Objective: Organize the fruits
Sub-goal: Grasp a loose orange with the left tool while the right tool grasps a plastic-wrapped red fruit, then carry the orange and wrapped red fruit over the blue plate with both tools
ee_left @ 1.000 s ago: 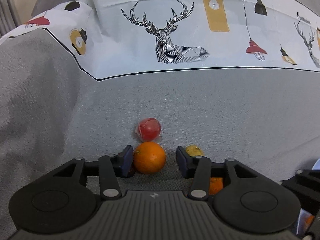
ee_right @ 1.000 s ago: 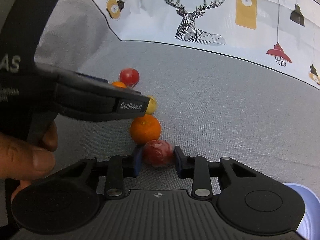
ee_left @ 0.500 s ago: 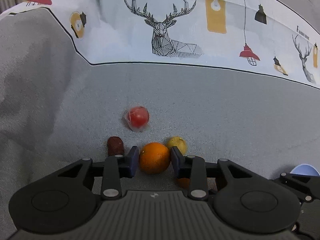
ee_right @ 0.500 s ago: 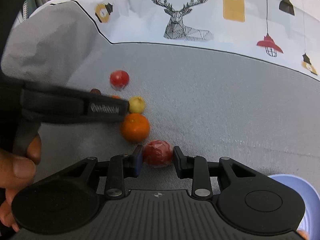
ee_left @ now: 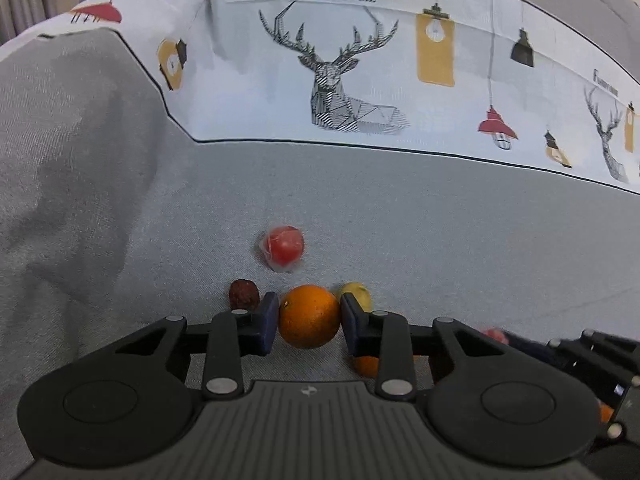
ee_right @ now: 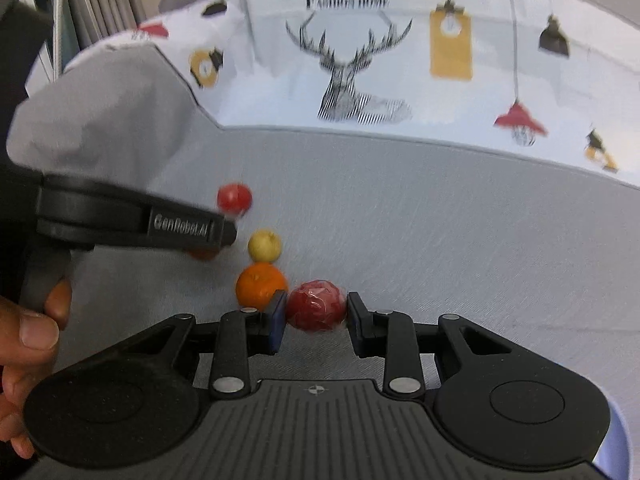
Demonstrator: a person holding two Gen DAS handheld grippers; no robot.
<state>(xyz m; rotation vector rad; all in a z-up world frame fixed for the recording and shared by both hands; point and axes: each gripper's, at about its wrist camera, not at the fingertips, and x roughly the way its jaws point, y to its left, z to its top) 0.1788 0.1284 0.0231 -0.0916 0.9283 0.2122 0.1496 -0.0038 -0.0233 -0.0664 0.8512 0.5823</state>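
The left gripper (ee_left: 309, 317) holds an orange (ee_left: 309, 316) tightly between its pads, over the grey cloth (ee_left: 440, 240). The right gripper (ee_right: 316, 317) closes on a red wrapped fruit (ee_right: 316, 310). A yellow fruit (ee_right: 264, 245) lies near.

The left tool (ee_left: 309, 317) tilts downward, its pads pressed against an orange (ee_left: 309, 322). The right tool (ee_right: 316, 312) tilts likewise, clamped on a wrapped red fruit (ee_right: 316, 309). A hand (ee_right: 24, 344) grips the left tool's handle.
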